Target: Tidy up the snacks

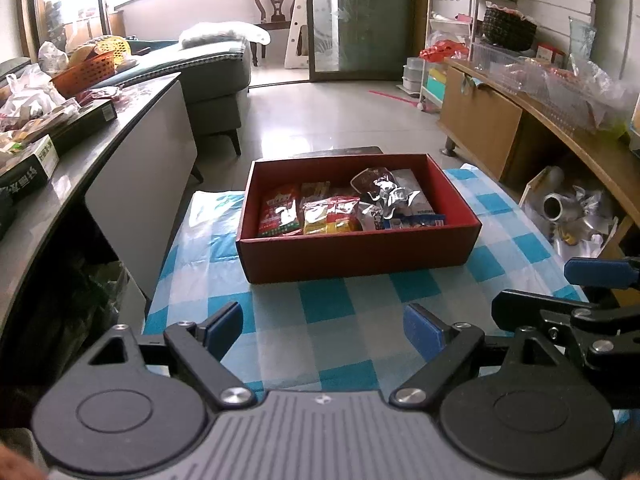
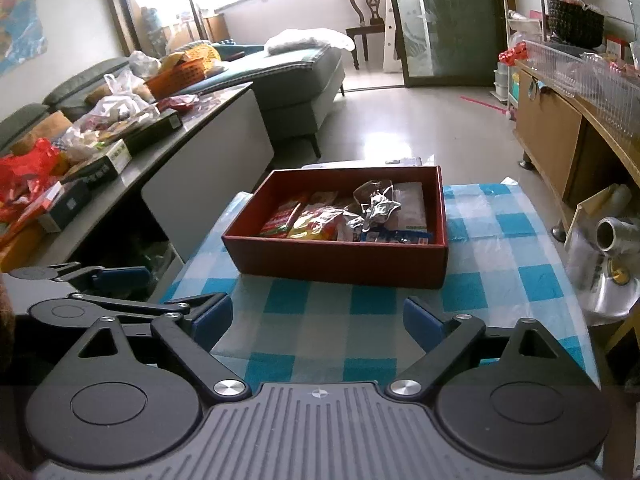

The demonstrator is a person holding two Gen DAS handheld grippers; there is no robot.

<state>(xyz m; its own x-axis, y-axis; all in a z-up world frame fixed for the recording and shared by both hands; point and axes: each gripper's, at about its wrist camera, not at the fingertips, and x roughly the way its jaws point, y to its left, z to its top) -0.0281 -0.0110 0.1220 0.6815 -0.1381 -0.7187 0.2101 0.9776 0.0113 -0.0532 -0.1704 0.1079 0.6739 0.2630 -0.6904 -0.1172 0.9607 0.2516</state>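
Note:
A red cardboard box [image 1: 352, 254] stands on a blue-and-white checked tablecloth [image 1: 320, 304]; it also shows in the right wrist view [image 2: 332, 260]. Several snack packets lie inside: a red packet [image 1: 280, 210], a yellow-red packet [image 1: 330, 216], a crumpled silver wrapper [image 1: 382, 188] and a blue-white packet [image 1: 414, 222]. My left gripper [image 1: 324, 326] is open and empty, low over the cloth in front of the box. My right gripper [image 2: 318, 320] is open and empty, beside it to the right; its fingers show in the left wrist view [image 1: 600, 274].
A grey counter [image 1: 80, 152] at the left carries boxes, bags and an orange basket [image 1: 86, 72]. A wooden sideboard [image 1: 520, 120] with plastic wrapping runs along the right. A metal kettle [image 2: 612, 236] lies at the right of the table. A sofa [image 1: 216, 76] stands behind.

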